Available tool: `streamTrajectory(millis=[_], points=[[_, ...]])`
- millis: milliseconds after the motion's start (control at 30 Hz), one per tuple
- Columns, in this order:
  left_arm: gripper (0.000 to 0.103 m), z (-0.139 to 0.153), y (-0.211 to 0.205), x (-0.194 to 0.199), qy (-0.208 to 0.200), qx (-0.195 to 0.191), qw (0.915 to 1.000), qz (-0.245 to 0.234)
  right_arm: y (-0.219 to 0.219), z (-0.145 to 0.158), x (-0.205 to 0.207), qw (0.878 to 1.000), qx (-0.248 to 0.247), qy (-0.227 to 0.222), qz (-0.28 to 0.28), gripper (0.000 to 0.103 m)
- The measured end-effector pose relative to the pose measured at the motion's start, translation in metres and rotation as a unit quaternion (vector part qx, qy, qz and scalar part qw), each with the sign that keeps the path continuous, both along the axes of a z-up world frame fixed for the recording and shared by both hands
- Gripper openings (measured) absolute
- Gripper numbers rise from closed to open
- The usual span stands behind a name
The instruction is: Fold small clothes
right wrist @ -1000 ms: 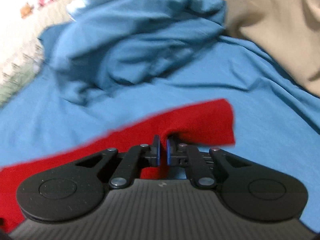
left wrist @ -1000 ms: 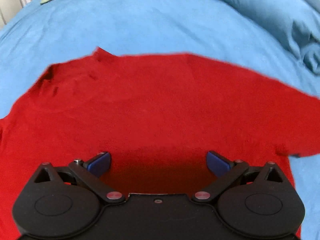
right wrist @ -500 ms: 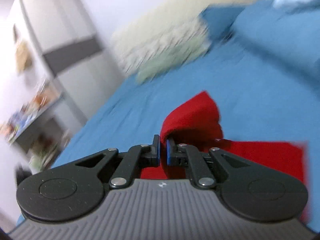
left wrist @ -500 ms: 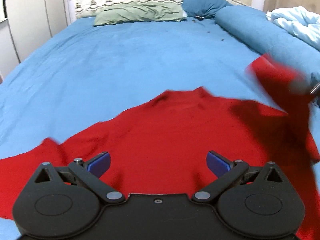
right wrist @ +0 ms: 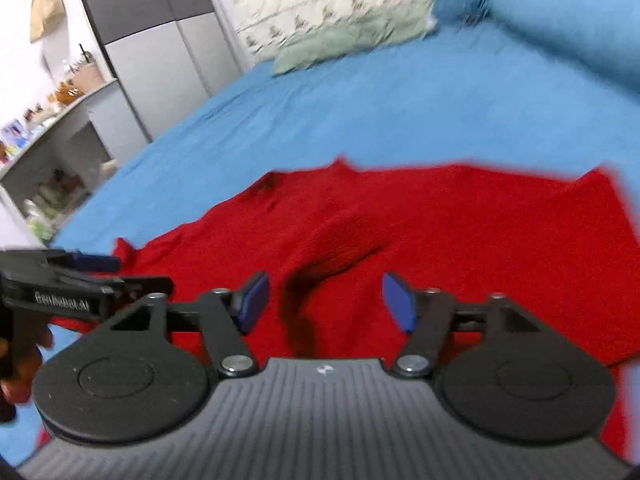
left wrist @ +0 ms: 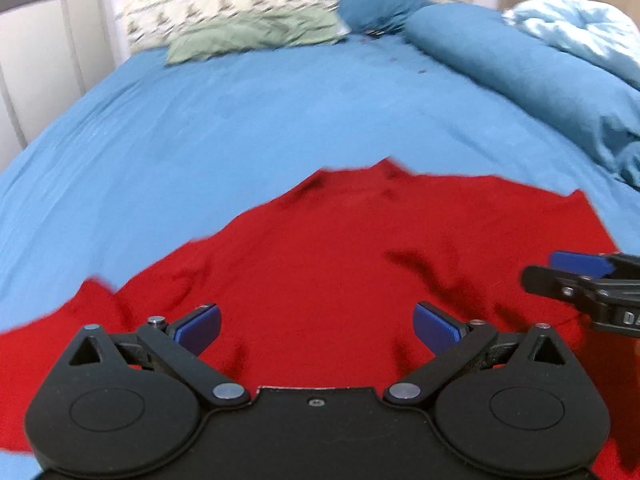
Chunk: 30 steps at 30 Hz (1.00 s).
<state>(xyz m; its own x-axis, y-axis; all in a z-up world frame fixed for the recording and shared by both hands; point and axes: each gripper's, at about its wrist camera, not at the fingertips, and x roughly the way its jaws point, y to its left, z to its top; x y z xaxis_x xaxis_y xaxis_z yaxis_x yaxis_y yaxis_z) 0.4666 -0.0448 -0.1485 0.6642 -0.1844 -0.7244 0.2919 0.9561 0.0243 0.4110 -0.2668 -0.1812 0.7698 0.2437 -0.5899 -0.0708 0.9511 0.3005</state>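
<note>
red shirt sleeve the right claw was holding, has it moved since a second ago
Yes. The red shirt sleeve went from beside the rumpled blue duvet onto the shirt body; the right claw is opening, empty.

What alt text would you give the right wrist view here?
The right gripper hangs over a red garment spread on a blue bedsheet, its jaws opening with nothing between them. The left gripper shows at the left edge; pillows and a wardrobe lie beyond.
</note>
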Motion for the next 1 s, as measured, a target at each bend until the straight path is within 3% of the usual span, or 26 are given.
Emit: streamTrajectory(millis=[133,200,300,333,433,533,700,833,900,967,1000], points=[[0.103,0.001,-0.047,0.006,-0.004,-0.012,0.9982,-0.059,-0.032,0.014,-0.03,0.998,-0.052,0.004,-0.034,0.088],[0.093,-0.006,-0.071,0.011,0.001,-0.007,0.9971,-0.076,-0.044,0.017,-0.045,0.996,-0.073,0.012,-0.049,0.089],[0.069,-0.027,-0.098,0.023,0.025,0.006,0.9957,-0.088,-0.061,0.015,-0.07,0.994,-0.088,0.024,-0.067,0.091],[0.054,-0.035,-0.104,0.028,0.035,0.013,0.9954,-0.088,-0.065,0.014,-0.077,0.993,-0.088,0.028,-0.071,0.091],[0.043,-0.044,-0.107,0.033,0.034,0.014,0.9967,-0.072,-0.072,0.005,-0.091,0.992,-0.091,0.033,-0.085,0.092],[0.018,-0.038,-0.096,0.035,0.029,-0.007,0.9986,-0.042,-0.08,-0.006,-0.097,0.99,-0.092,0.033,-0.1,0.092],[0.015,-0.031,-0.042,0.031,0.026,-0.09,0.9941,0.054,-0.087,-0.016,-0.101,0.99,-0.069,0.04,-0.117,0.092],[0.03,-0.053,0.009,0.014,0.062,-0.204,0.9717,0.102,-0.088,-0.022,-0.101,0.99,-0.068,0.045,-0.118,0.092],[0.034,-0.06,0.025,0.005,0.057,-0.249,0.9612,0.104,-0.087,-0.025,-0.098,0.99,-0.066,0.05,-0.118,0.092],[0.042,-0.062,0.033,0.002,0.058,-0.284,0.9503,0.113,-0.087,-0.027,-0.097,0.99,-0.065,0.051,-0.118,0.092],[0.044,-0.06,0.033,0.002,0.058,-0.288,0.9492,0.112,-0.086,-0.027,-0.096,0.99,-0.066,0.052,-0.118,0.093]])
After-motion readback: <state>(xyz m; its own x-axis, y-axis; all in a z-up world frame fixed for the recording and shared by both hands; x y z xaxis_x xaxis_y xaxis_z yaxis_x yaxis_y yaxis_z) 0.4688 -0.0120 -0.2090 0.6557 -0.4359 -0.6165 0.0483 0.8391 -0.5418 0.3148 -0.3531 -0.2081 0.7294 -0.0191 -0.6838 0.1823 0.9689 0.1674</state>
